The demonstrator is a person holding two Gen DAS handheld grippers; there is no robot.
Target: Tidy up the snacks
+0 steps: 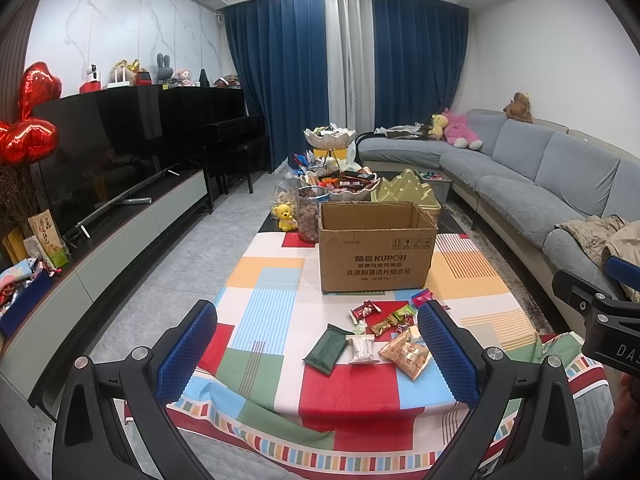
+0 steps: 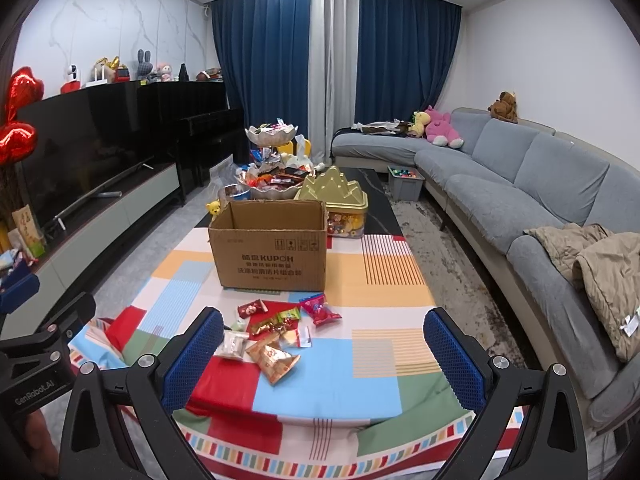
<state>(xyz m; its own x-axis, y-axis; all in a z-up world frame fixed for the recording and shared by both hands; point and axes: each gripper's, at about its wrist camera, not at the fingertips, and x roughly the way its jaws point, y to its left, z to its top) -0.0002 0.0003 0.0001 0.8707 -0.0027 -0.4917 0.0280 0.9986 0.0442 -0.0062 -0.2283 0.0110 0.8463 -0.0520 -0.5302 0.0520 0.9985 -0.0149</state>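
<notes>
Several small snack packets lie loose on the patchwork tablecloth (image 1: 276,280) in front of an open cardboard box (image 1: 376,256). Among them are a dark green packet (image 1: 326,348), a white packet (image 1: 362,350), an orange-gold packet (image 1: 406,354) and a red packet (image 1: 366,311). In the right wrist view the box (image 2: 272,254) stands behind a pink packet (image 2: 320,309) and the orange-gold packet (image 2: 274,358). My left gripper (image 1: 318,350) is open and empty, held above the near table edge. My right gripper (image 2: 324,354) is open and empty, beside it to the right.
Behind the box stand a gold tin (image 1: 408,192), a tiered bowl full of sweets (image 1: 330,138), a jar (image 1: 308,216) and a yellow bear (image 1: 285,216). A grey sofa (image 1: 520,176) runs along the right. A TV cabinet (image 1: 120,232) runs along the left.
</notes>
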